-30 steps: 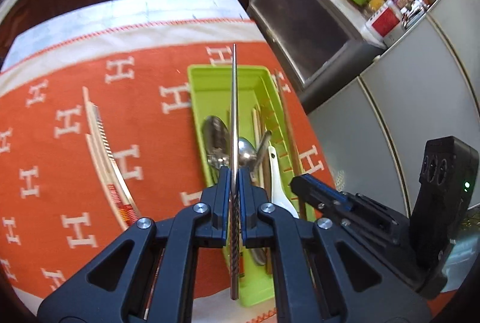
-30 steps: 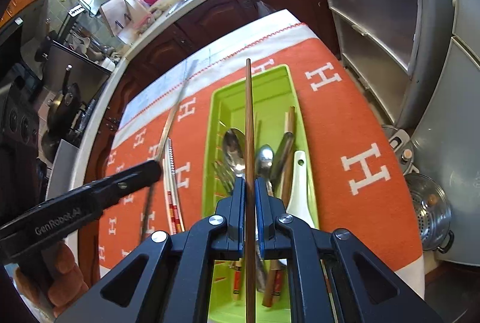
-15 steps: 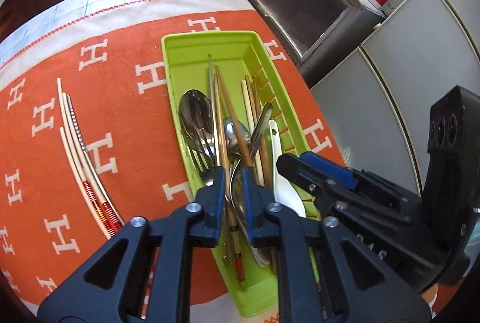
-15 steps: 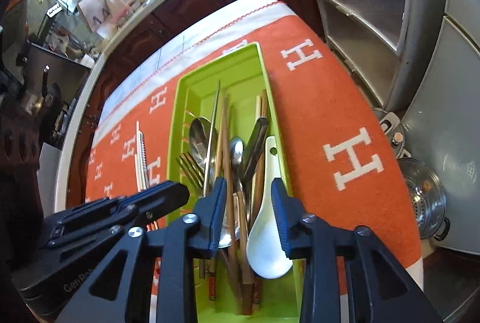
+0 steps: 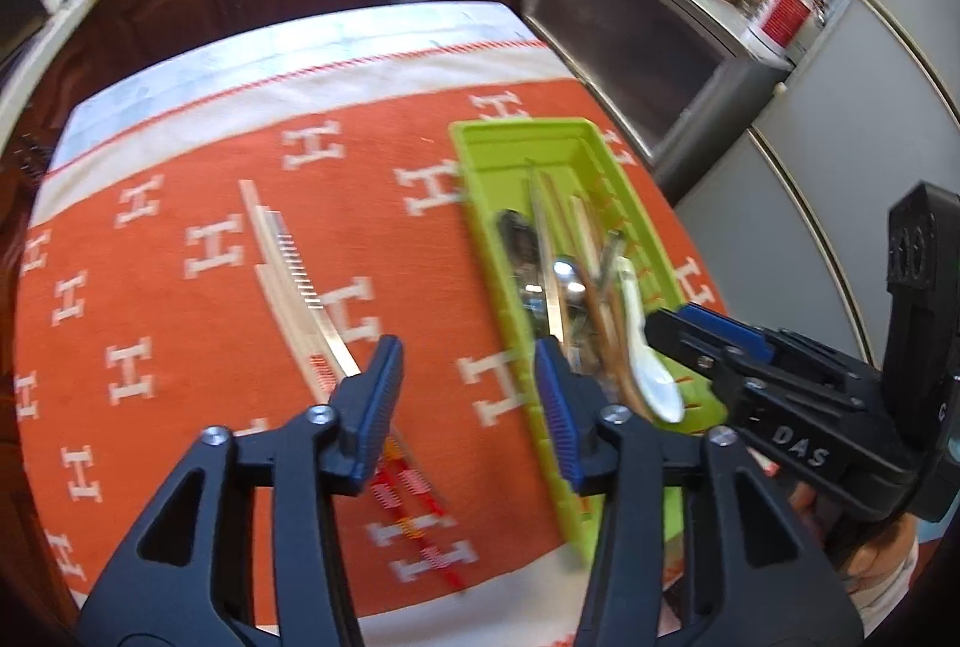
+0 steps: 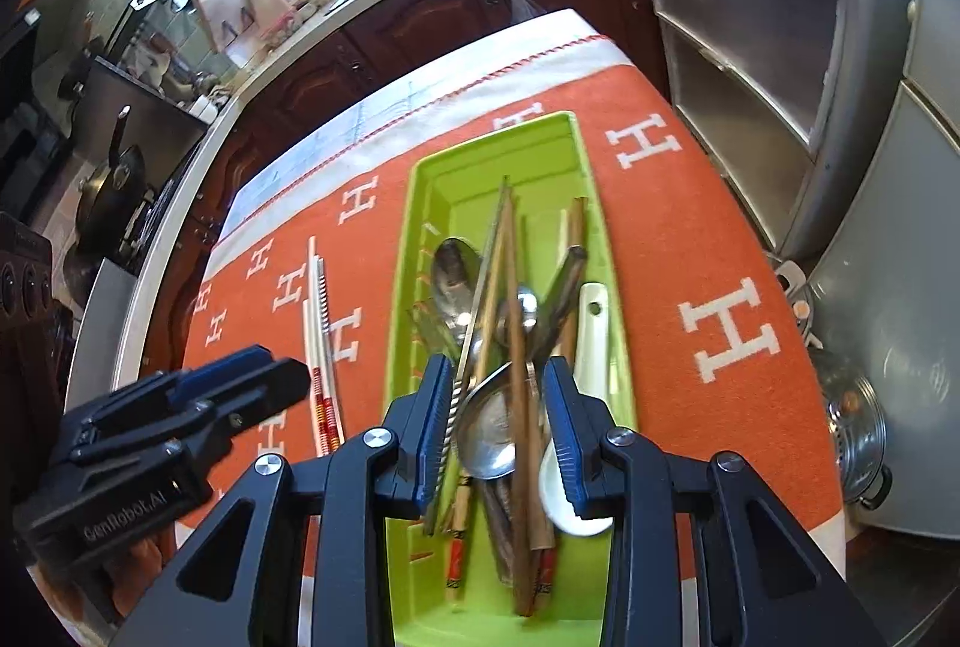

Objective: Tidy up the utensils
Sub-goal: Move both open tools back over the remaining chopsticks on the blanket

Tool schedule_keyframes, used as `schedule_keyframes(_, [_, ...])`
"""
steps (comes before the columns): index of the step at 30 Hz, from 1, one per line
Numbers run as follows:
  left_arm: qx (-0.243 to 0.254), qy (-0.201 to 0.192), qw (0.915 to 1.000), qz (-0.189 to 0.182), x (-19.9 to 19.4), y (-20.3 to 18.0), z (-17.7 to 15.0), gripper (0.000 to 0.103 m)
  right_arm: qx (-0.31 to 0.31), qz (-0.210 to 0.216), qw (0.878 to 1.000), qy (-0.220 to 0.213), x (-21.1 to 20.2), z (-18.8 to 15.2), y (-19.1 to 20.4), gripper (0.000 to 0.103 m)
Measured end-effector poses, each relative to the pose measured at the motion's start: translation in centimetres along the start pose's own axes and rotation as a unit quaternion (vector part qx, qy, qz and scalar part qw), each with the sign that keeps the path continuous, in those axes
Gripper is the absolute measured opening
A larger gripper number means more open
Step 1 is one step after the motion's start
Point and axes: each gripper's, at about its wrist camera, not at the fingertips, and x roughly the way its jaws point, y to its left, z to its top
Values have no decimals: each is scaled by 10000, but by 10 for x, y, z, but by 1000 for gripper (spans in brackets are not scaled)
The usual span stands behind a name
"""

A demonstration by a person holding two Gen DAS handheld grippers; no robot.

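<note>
The loose chopsticks [image 5: 300,287] lie flat on the orange cloth [image 5: 180,323], well apart from the green tray [image 5: 516,137], and they are the only utensils outside it. Their long axis runs away from the cameras, pale tips at the far end, red-patterned handles at the near end, slanting a little toward the tray as it comes closer. In the right wrist view the same chopsticks [image 6: 317,323] sit left of the green tray [image 6: 564,155], which is crowded with spoons, a fork, wooden chopsticks and a white ceramic spoon [image 6: 585,341].

Now the fingers. The left gripper [image 5: 465,395] hangs over the cloth with its jaws spread wide and nothing between them; the handle ends of the chopsticks pass just under its left fingertip, so the sticks lie slightly to its left and forward, roughly in line with the way it points. The right gripper [image 6: 495,419] hovers over the tray's near half, jaws also apart, holding nothing; the tray's contents show through the gap.

Clearly the left gripper is the nearer one. A grasp would likely need a small shift left and a pinch across the sticks near the handles. The left view is motion-blurred, so finer detail is uncertain.
</note>
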Motion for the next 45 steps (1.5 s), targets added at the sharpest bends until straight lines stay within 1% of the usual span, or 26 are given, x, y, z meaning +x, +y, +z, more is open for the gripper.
schedule_keyframes(5, [-334, -277, 9986, 291, -24, 40, -6, 50, -345, 73, 9994, -21, -7, -6, 26, 32])
schedule_keyframes(10, [-713, -547, 9948, 482, -43, 82, -14, 64, -774, 221, 9967, 40, -10, -14, 64, 32])
schedule_keyframes(12, [-878, -588, 9929, 552, -46, 98, -20, 65, -965, 285, 9949, 62, -9, -18, 81, 32])
schedule_keyframes(15, [-1044, -556, 9911, 617, -45, 118, -29, 65, -1277, 360, 9911, 110, -5, -26, 108, 32])
schedule_keyframes(18, [-1072, -501, 9907, 678, -39, 127, -38, 65, -1572, 396, 9865, 217, 6, -35, 131, 32])
schedule_keyframes(20, [-1024, -384, 9907, 812, -32, 133, -45, 66, -1697, 423, 9840, 328, 16, -41, 144, 32])
schedule_keyframes(24, [-983, -137, 9911, 888, -15, 138, -59, 66, -1944, 462, 9777, 650, 40, -59, 164, 29])
schedule_keyframes(29, [-961, 24, 9901, 1023, -1, 146, -74, 66, -2183, 390, 9688, 1107, 65, -81, 170, 26])
schedule_keyframes(33, [-1081, 103, 9877, 1129, 6, 153, -82, 66, -2236, 389, 9638, 1401, 77, -92, 167, 26])
schedule_keyframes(37, [-1169, 59, 9869, 1111, 8, 157, -85, 66, -2189, 323, 9616, 1625, 90, -100, 166, 26])
schedule_keyframes(40, [-1264, 3, 9870, 988, 8, 159, -86, 66, -2179, 257, 9602, 1730, 97, -103, 164, 25])
schedule_keyframes(41, [-1293, -17, 9868, 973, 8, 159, -87, 66, -2197, 253, 9602, 1705, 97, -104, 164, 25])
schedule_keyframes(45, [-1335, -43, 9860, 1002, 7, 161, -87, 66, -2231, 298, 9596, 1689, 97, -104, 166, 25])
